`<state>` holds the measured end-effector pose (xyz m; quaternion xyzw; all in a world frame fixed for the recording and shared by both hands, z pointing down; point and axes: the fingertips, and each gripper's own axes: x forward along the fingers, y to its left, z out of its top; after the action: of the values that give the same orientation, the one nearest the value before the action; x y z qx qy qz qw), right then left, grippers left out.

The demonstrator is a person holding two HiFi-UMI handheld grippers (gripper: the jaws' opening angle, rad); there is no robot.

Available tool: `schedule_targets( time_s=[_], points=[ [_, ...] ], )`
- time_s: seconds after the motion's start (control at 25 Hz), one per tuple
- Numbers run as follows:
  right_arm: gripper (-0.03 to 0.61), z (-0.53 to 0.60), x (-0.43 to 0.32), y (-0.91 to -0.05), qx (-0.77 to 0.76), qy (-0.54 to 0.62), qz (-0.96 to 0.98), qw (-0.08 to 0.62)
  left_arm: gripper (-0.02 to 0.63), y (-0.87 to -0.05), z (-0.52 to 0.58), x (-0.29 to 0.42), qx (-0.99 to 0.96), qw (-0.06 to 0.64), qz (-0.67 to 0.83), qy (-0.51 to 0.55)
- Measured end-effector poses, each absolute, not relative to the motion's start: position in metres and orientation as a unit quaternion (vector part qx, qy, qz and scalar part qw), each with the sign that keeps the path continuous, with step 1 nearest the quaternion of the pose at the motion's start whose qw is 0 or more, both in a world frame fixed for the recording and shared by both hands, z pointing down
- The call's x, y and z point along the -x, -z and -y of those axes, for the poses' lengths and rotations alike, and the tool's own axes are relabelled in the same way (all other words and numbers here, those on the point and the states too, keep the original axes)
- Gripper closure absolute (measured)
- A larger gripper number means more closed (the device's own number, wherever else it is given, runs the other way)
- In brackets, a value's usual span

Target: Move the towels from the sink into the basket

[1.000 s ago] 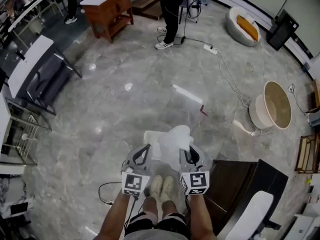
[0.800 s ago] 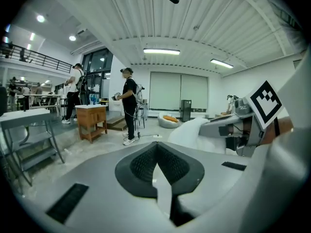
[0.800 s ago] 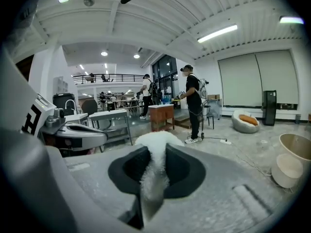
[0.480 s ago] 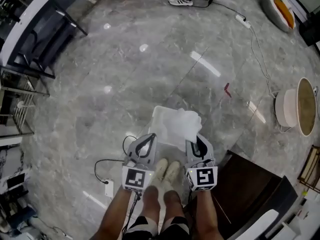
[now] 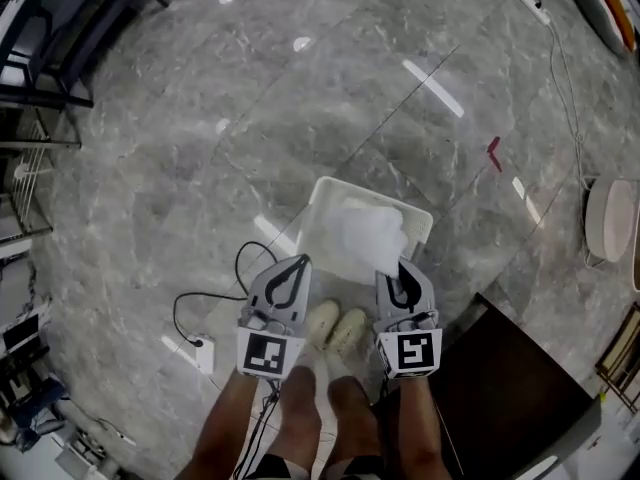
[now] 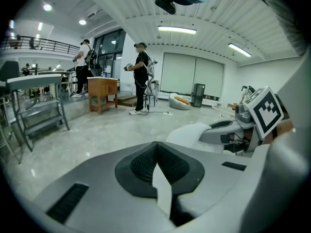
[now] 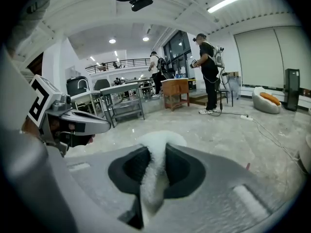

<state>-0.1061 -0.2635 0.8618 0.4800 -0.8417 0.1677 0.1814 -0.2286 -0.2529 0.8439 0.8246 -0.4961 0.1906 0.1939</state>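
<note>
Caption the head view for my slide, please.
Right tongs hold a white towel over the basket; left tongs shut and empty.

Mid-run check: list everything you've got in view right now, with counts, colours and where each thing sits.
floor: one, grey marble, all around
basket: one, white, on the floor ahead of the feet
towel: one, white, at the basket, one end pinched in the right gripper
cable: one, black, looped on the floor left of the feet
cabinet: one, dark, lower right
tub: one, white, right edge
rack: one, metal, left edge
people: two, dark clothes, standing far off
table: one, brown, beside them
shoes: two, pale, between the grippers
left gripper: grey, shut, empty
right gripper: grey, shut on the towel
</note>
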Motion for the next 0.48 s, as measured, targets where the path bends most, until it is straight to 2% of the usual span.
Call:
schedule_targets(
  time_s=[0.48],
  points=[
    [0.522,0.255,0.121,-1.028,-0.450,-0.189,0.841,0.232,0.604,-0.986,0.236,0.238,-0.811,0.230,0.495,-0.212]
  ],
)
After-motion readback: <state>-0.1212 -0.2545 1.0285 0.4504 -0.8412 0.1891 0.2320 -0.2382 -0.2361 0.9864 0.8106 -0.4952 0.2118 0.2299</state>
